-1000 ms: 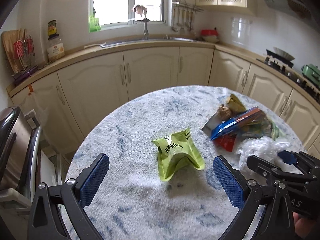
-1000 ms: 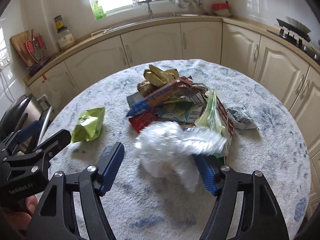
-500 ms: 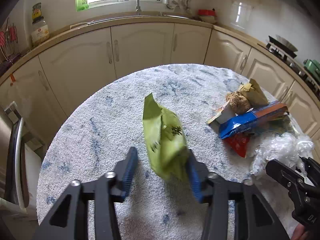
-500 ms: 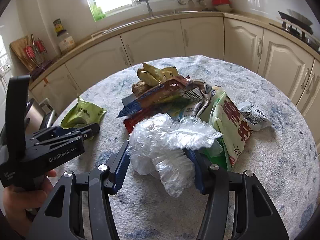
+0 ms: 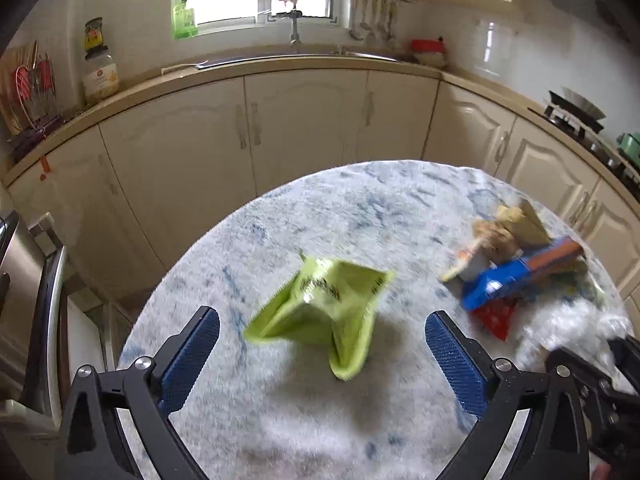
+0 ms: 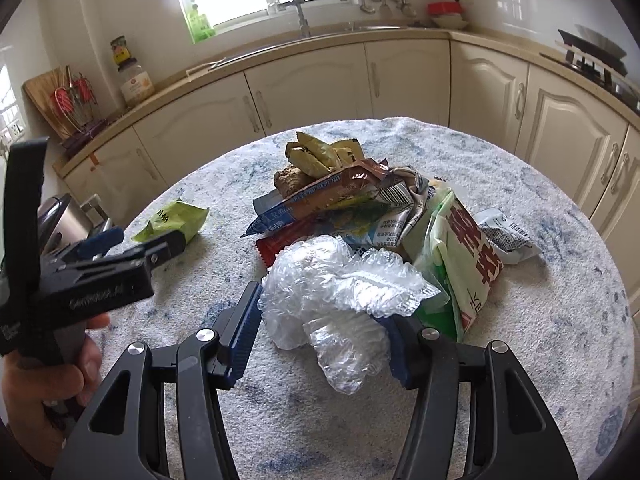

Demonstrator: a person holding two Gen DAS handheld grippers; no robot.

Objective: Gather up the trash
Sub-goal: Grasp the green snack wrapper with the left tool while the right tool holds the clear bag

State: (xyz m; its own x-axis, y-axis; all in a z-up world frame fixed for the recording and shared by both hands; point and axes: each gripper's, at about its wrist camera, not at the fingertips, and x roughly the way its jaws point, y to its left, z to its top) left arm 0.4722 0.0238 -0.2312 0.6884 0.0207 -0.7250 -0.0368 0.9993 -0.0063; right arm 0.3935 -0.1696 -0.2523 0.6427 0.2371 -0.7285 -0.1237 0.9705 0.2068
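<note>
1. A glass jar (image 6: 134,78) with a yellow-labelled lid stands on the kitchen counter (image 6: 328,38) behind the round tabletop (image 6: 520,320); what it holds cannot be made out. A red-lidded bowl (image 6: 446,14) sits further along that counter, its contents hidden
2. The trash pile (image 6: 360,208) lies on the tabletop: olive-yellow packets, a brown and blue wrapper, a red wrapper, a pale green bag with red characters and a white crumpled packet, all overlapping
3. The right hand-held gripper (image 6: 320,330) is clamped on a crumpled clear plastic wrap (image 6: 340,284) at the near edge of the trash pile; both blue pads press into the wrap
4. The left hand-held gripper (image 5: 322,354) has its jaws spread wide apart, with a green snack bag (image 5: 324,312) in front of them, touched by neither pad. The bag is blurred in the left wrist view; in the right wrist view it lies on the tabletop, left of the trash pile and apart from it
5. A hand (image 6: 44,384) grips the left tool's handle, left of the trash pile
6. Half a second ago the left jaws pinched the green snack bag upright; they have just been opening and the bag is free again. The right grip on the wrap is unchanged
</note>
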